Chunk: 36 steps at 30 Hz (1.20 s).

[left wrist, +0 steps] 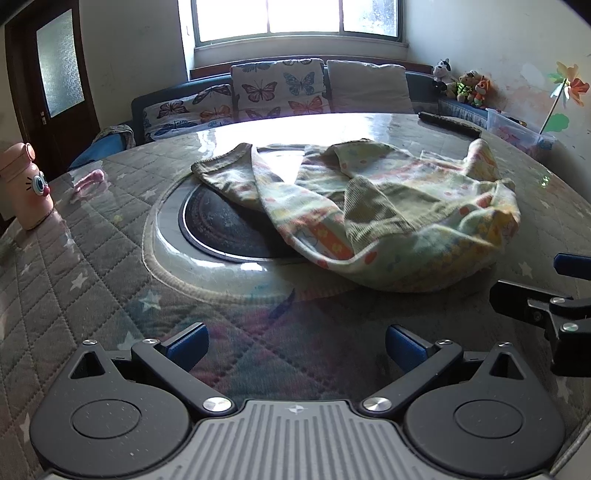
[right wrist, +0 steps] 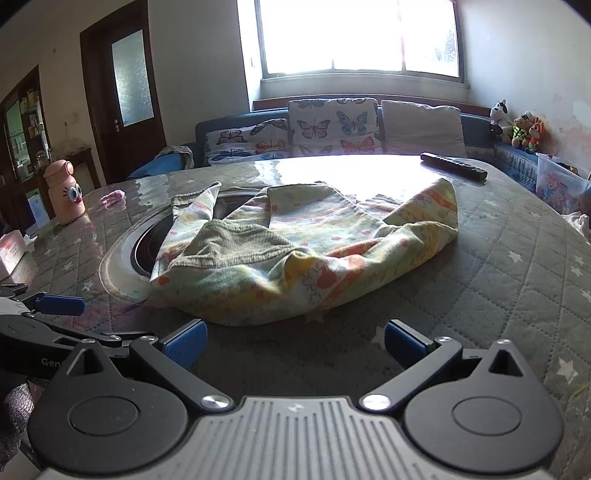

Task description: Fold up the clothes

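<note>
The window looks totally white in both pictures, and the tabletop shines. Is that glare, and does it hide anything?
Yes: in the left wrist view the window is blown out and throws a white sheen on the far table; in the right wrist view the same glare washes out the table behind the patterned garment. The garment stays readable in both; the fisheye lens curves the room's edges.

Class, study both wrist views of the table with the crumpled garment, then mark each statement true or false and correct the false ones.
1. Both grippers, left gripper and right gripper, are open and empty. True.
2. The garment lies neatly folded. False: it is crumpled.
3. A pink bottle stands upright on the table. True.
4. The remote control rests on the garment. False: it lies apart, beyond it.
5. The garment partly covers the round dark inset. True.
</note>
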Available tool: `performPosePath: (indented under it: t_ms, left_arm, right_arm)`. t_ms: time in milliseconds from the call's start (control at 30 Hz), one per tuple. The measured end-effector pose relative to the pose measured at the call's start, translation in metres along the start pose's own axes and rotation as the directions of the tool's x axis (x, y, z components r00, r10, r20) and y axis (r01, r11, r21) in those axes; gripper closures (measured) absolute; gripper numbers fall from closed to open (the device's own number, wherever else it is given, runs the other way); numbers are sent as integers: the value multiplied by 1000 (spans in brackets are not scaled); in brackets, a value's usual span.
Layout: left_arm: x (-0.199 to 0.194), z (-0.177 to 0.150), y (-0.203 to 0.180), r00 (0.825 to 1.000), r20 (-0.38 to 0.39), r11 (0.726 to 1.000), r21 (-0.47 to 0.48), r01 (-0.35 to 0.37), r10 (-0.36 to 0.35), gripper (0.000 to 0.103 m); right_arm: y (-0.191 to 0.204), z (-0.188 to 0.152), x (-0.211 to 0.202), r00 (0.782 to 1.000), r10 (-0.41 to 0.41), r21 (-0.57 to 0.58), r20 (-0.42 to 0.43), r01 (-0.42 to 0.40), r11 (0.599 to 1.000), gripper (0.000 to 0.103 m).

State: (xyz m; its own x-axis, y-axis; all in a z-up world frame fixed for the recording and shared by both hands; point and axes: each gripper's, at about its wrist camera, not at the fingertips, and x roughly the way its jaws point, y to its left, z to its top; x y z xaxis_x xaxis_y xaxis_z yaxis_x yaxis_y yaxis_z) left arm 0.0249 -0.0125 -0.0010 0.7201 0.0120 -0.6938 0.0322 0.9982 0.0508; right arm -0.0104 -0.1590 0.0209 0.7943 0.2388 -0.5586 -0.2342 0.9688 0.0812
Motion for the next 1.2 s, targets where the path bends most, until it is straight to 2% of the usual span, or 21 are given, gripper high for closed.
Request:
performPosePath:
  t_ms: [467,800,933,1067,1200]
  left_arm:
    - [10,37,16,999,44,1000,-16,-25,26,0]
    - [43,84,37,995,58,994,-76,-72,77,0]
    - [61,98,44,995,57,992,-104,-70,77,1]
    - [81,112,46,997,54,993,-107,-57,63,10]
    - [104,122,46,998,37,995,-87,-56,59,24]
  right_arm:
    - [-9,39,20,999,45,5,28,-45,999,0]
    - [-27,71,66,998,51,26,-40,-50,998,0]
    - [-29,78,85,996,66,40,-67,-63,997,7]
    - [-28,86,104,992,81,36,-94,-78,996,13]
    - [-26,99,125,987,100,30,-128,-97,995,18]
